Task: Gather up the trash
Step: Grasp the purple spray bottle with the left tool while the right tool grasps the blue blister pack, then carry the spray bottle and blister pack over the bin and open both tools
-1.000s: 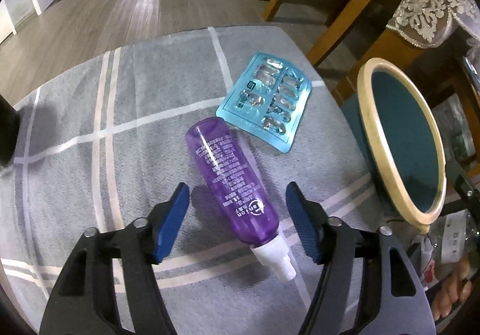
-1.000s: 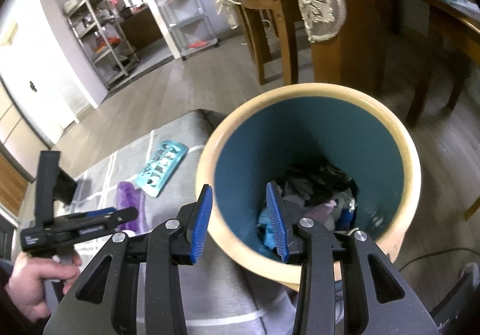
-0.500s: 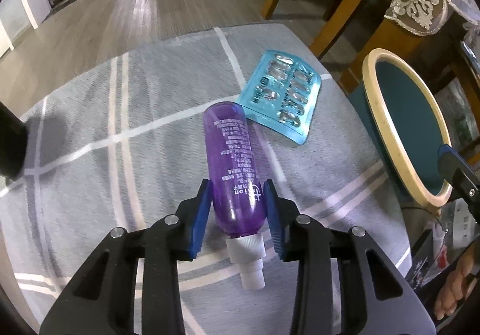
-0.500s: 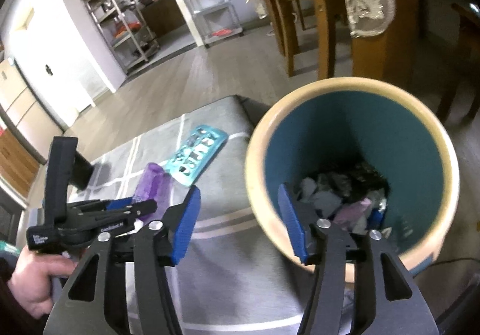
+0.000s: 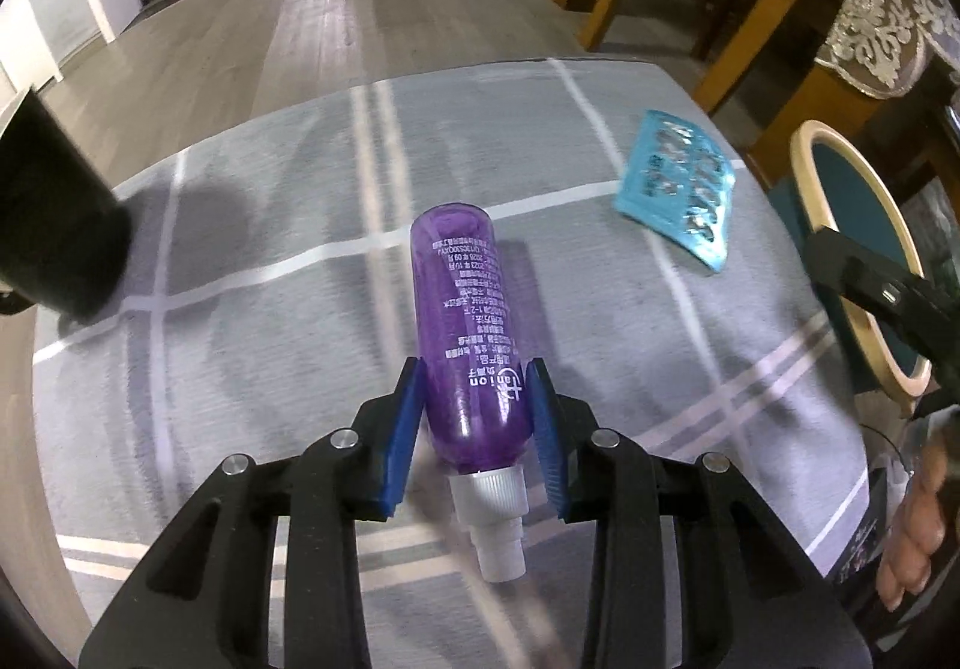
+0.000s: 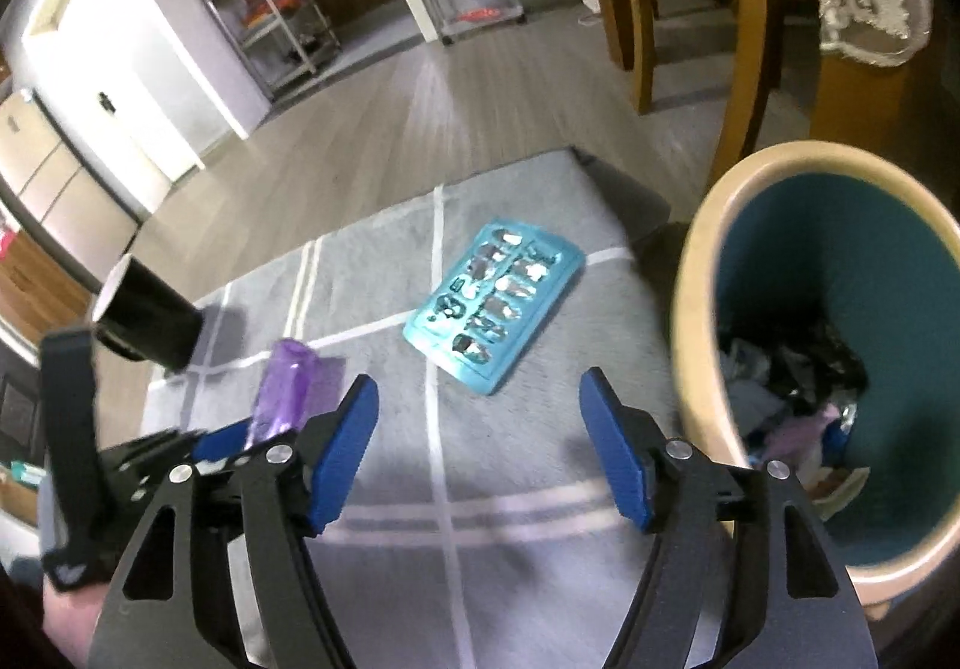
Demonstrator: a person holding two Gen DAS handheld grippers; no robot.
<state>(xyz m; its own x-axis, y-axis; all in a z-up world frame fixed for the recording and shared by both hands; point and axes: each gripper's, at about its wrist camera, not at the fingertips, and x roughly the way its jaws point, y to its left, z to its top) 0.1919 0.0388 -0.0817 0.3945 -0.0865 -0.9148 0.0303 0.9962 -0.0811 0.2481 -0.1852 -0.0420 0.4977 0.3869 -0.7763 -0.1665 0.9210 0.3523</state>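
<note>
The left tongs grip a purple spray bottle low on its body, blue pads pressing both sides just above the white nozzle, which points back toward the camera. The bottle's far end hangs over the grey checked surface; whether it touches there is hard to tell. The right tongs have just been opening and stand wide with nothing between them, above the surface and short of a blue blister pack lying flat near the far corner. A teal bin with a cream rim stands just beside the surface, cut off at the right edge; the trash inside is dark and blurred. A black cylinder lies at the left, its nature unclear.
</note>
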